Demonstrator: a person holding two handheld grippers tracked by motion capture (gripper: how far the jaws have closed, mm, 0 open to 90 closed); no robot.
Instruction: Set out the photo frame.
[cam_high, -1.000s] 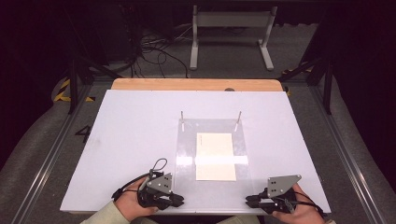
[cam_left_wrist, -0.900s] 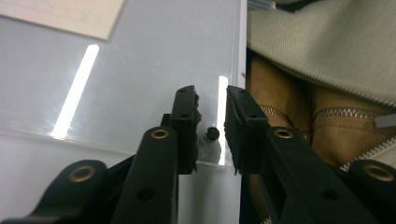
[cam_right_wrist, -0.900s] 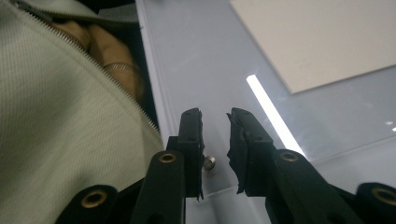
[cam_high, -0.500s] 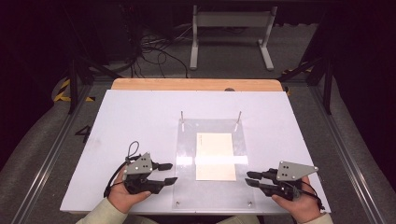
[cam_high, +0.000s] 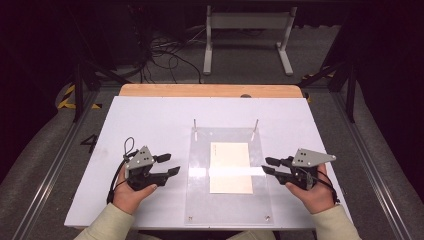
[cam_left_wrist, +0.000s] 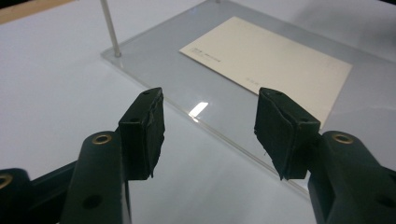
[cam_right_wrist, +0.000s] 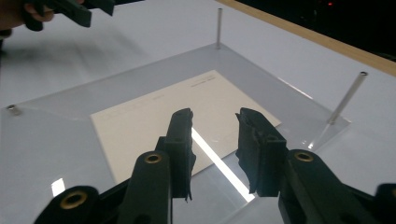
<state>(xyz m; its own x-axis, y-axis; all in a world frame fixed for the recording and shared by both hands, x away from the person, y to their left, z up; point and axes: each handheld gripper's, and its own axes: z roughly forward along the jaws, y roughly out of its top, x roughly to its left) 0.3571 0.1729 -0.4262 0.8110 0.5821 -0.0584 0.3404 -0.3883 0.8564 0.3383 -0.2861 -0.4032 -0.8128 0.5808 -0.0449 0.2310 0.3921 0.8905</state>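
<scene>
I see a cream, matte rectangular card (cam_high: 230, 167) lying flat on a glossy clear acrylic plate (cam_high: 200, 200) mid-surface; my left claw (cam_high: 171, 165) and right claw (cam_high: 268, 165), both just opening, flank it released.

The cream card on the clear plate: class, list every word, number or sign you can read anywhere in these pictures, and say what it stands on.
cream card: a short line of small grey print near one corner, and fainter marks along another edge, all too small and blurred to read.
clear plate: no text.
white table top: no text.
Nothing in the pictures can be quoted.
</scene>
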